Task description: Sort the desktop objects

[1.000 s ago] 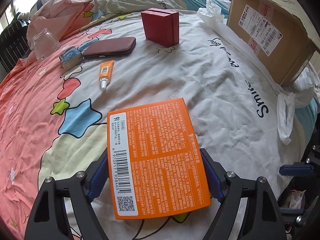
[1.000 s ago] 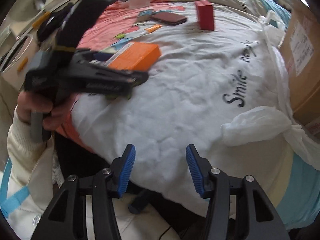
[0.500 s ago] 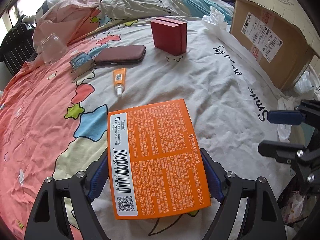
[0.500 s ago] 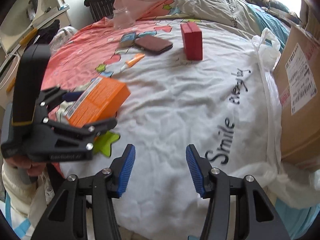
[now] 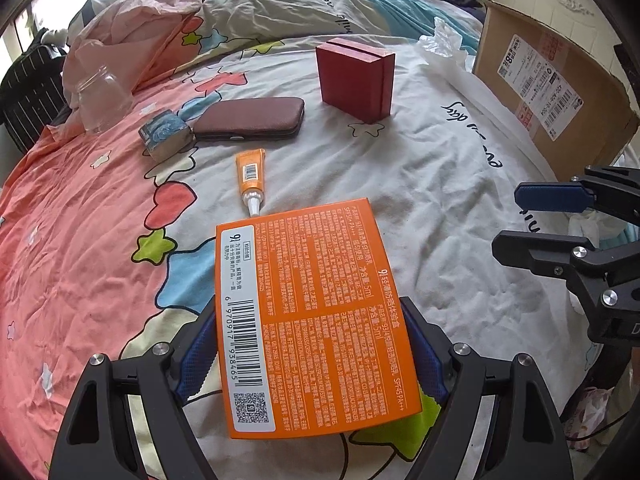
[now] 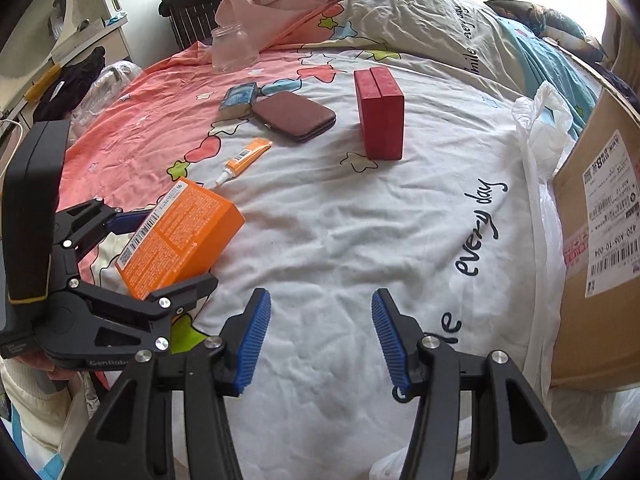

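On bedsheet [image 6: 360, 240]: "every day"; box label [image 5: 244, 322] "6970917938465".

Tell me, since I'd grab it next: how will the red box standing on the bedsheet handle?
The red box looks rigid, so it should take a firm pinch. Standing on edge on the soft bedsheet, it may tip if nudged.

Patterned bedsheet [image 5: 400, 168], cardboard shipping box [image 5: 560, 92], white plastic bag [image 6: 540, 128], black striped suitcase [image 6: 196, 12]
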